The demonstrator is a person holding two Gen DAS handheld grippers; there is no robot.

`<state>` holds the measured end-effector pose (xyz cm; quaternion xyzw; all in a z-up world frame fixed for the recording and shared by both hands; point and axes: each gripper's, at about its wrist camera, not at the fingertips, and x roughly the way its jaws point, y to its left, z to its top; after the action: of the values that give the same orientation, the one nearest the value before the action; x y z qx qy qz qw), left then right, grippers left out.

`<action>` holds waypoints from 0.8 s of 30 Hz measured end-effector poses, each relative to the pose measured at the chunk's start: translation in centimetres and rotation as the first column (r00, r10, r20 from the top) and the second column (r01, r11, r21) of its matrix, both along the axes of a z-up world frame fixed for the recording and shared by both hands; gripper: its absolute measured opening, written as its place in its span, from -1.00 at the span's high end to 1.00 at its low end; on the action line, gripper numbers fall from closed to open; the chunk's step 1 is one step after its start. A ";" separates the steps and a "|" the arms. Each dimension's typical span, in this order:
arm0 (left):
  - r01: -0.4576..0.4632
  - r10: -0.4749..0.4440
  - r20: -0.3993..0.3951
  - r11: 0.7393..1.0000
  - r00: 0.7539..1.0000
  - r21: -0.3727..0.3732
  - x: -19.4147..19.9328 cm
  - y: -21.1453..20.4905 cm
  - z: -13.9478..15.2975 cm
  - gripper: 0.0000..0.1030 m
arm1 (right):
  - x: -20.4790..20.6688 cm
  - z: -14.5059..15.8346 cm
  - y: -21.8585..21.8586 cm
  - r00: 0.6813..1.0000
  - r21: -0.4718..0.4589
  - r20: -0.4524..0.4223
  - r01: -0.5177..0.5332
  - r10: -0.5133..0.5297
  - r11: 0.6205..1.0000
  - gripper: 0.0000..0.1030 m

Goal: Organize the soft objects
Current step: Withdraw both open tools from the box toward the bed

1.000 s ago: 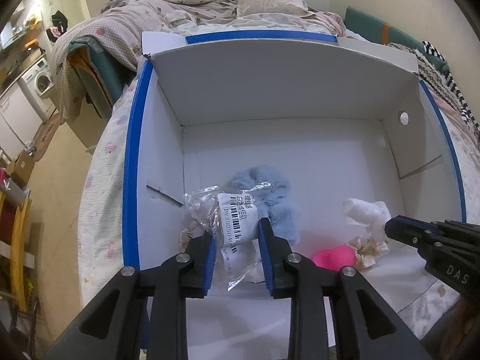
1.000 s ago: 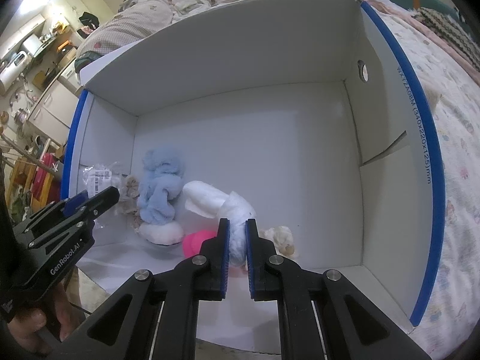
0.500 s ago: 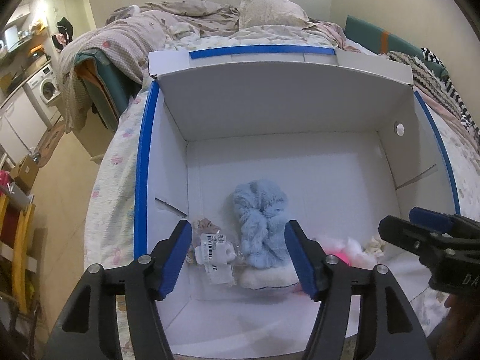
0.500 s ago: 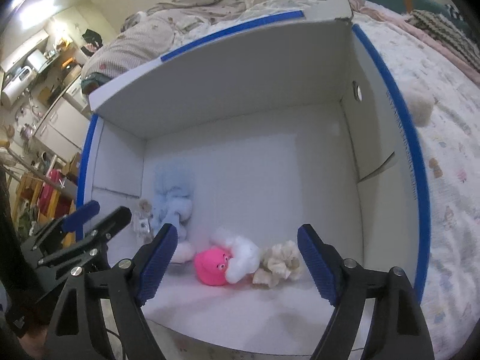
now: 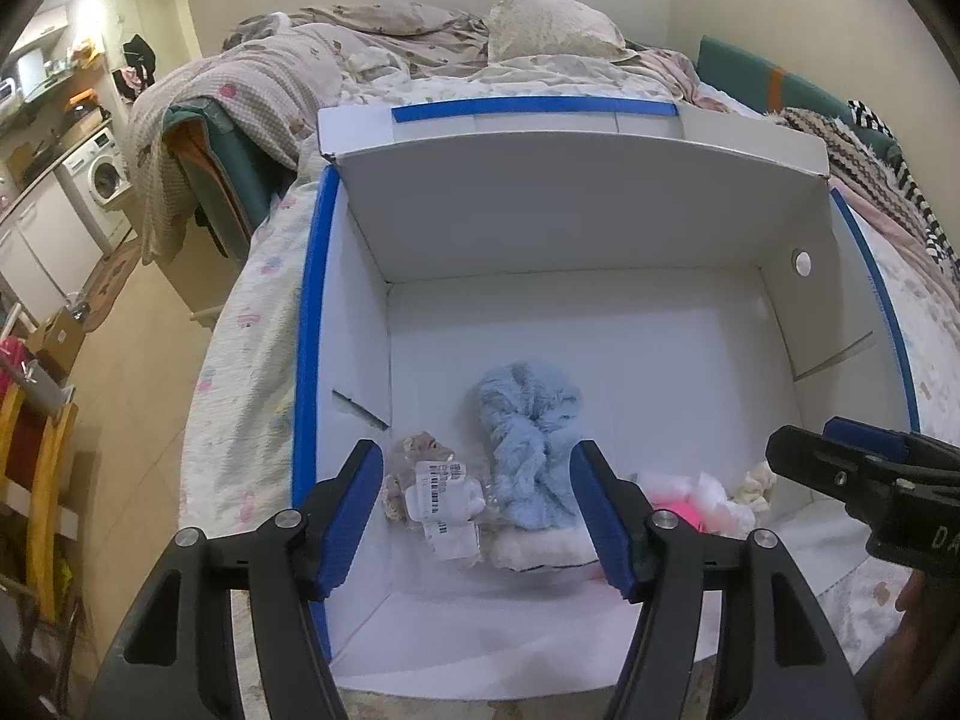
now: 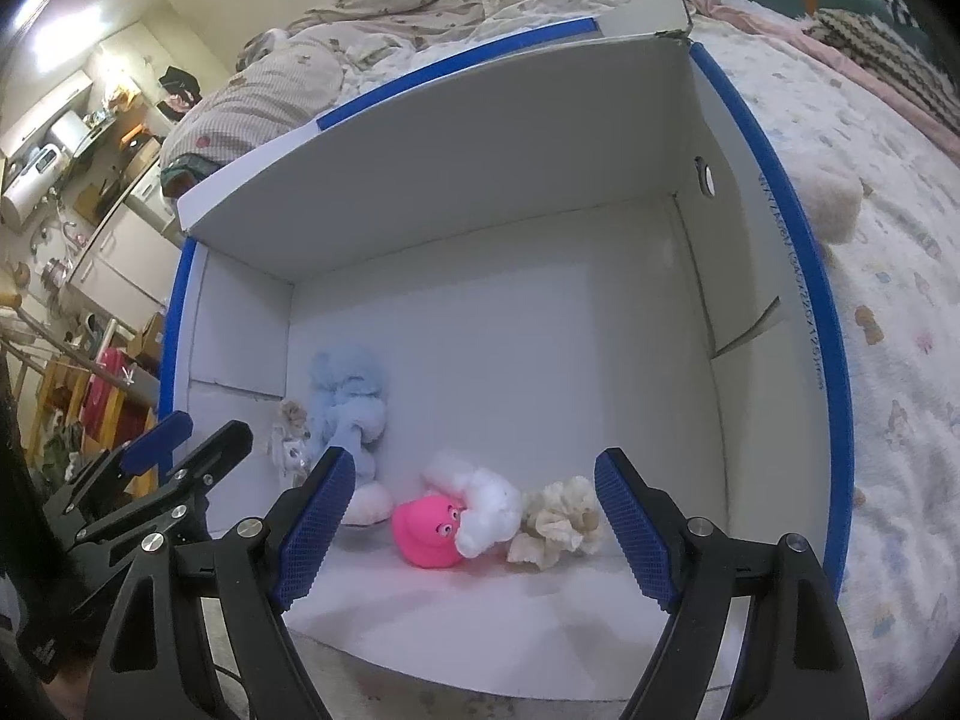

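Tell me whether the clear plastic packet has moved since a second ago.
Yes. The clear plastic packet has dropped from between the left gripper's jaws, which have just been opening, onto the box floor by the left wall.

White box (image 6: 480,138), blue-edged; pale blue plush (image 5: 531,426); pink toy (image 6: 423,531); cream scrunchie (image 6: 561,522).

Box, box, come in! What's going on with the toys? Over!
Both grippers open, left, right, jaws just opened, nothing held. Bagged toy, blue plush, pink toy lying in box. Nothing in the way.

Washing machine (image 5: 107,175) left; pillow (image 5: 549,24) on bed (image 5: 252,324).
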<state>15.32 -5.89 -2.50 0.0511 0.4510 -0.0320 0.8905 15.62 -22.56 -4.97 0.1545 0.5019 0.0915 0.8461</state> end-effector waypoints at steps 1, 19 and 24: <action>-0.001 0.001 0.001 1.000 1.000 0.000 -0.1 0.1 0.1 -0.20 | -0.1 0.0 0.0 1.000 0.001 0.001 0.002 -0.002 1.000 -0.69; -0.052 0.052 0.022 0.999 0.998 -0.017 -3.8 2.6 1.9 -0.20 | -4.3 1.7 -0.8 0.999 -0.009 0.032 0.031 -0.031 0.999 -0.69; -0.057 0.057 0.014 0.998 0.998 -0.011 -5.5 3.1 1.5 -0.20 | -5.6 1.5 -1.0 0.999 -0.019 0.032 0.038 -0.037 0.999 -0.69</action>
<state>9.81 -2.76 -0.96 0.0340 0.4459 -0.0086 0.8944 9.99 -23.56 -3.43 0.1543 0.4861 0.0731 0.8571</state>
